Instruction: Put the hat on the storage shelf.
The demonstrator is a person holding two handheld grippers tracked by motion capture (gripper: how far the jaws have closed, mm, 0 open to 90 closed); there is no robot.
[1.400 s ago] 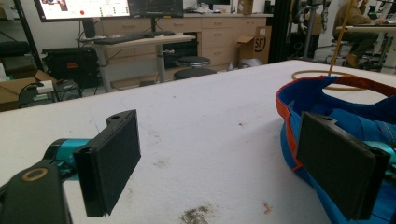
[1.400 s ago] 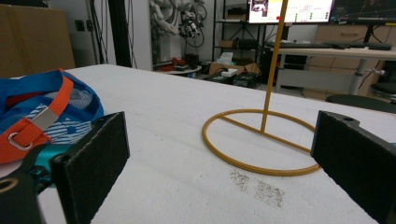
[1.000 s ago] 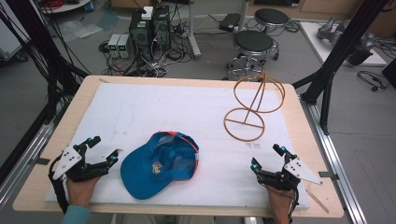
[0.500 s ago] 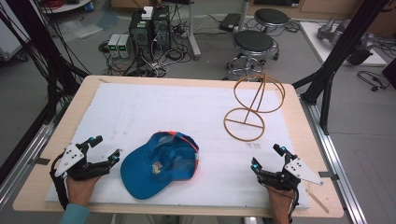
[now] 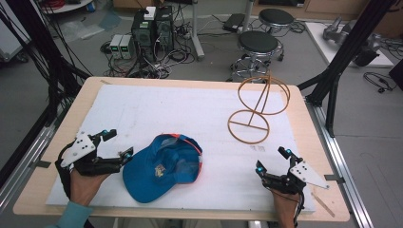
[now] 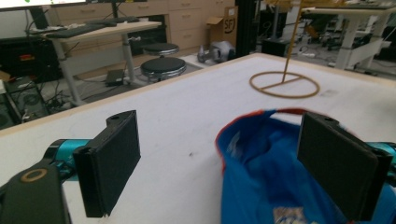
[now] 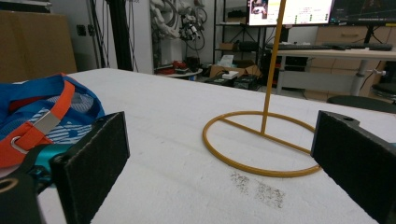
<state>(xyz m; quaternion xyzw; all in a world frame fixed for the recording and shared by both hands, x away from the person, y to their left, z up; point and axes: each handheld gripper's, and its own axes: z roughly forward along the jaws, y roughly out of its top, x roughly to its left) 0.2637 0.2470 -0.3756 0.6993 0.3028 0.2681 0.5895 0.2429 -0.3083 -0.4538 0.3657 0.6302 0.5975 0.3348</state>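
Two grippers, both held low at the near edge of the table point(image 5: 43, 190), one either side of the cap point(image 5: 164, 166).

Cap: blue, orange trim and strap, upside down on the white sheet point(image 5: 180, 114), hollow facing up, brim toward the near edge.

Left gripper point(image 5: 116, 145): left of the cap, jaws spread wide, nothing between the pads. Seen from above, one fingertip just beside the cap's left rim; touching or not, cannot tell. In the left gripper view point(image 6: 219, 163), cap point(image 6: 261, 168) lying partly inside the gap, its rim ahead of the right-hand pad, bare sheet before the left-hand pad.

Right gripper point(image 5: 273, 159): well to the right of the cap, jaws likewise wide apart and empty, resting on the sheet. In the right gripper view point(image 7: 219, 158), cap point(image 7: 42, 116) off to the left behind the left-hand pad, strap and buckle visible.

Stand point(image 5: 254, 109): yellow wire, ring base flat on the sheet, upright rod carrying loops, set beyond and to the right of the cap, well apart from it. Ring base point(image 7: 261, 144) visible ahead between the right gripper's pads; also far beyond the cap in the left gripper view point(image 6: 285, 84).
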